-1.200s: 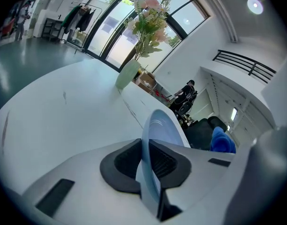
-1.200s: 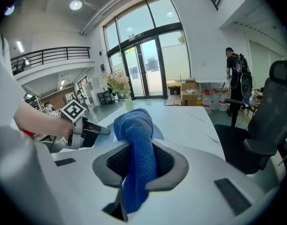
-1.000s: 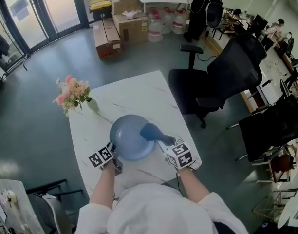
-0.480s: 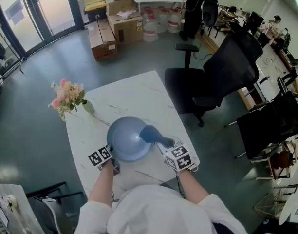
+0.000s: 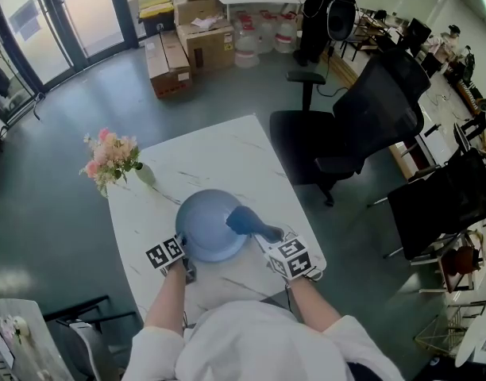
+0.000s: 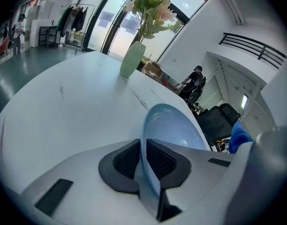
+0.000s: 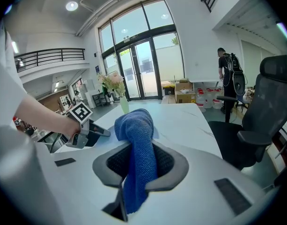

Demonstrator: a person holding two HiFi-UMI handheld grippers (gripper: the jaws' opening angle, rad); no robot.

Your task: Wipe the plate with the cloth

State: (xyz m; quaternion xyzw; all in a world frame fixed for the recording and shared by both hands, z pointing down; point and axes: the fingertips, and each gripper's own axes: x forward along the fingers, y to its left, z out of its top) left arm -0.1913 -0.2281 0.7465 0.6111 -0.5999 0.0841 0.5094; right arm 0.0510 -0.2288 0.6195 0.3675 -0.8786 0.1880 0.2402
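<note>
Right gripper clamped on cloth, which is laid against the plate at its 3 o'clock side; plate rim pinched by left gripper at 7 o'clock, over the table. Wiping judged under way, not finished

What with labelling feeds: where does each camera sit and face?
Head view: on head, steeply down at table; forearms, left claw, right claw show.
Left gripper view: on left claw, toward flower vase; claw clamps blue plate.
Right gripper view: on right claw, toward glass doors; clamps blue cloth; left hand shows.
Shared: vase, all three.
</note>
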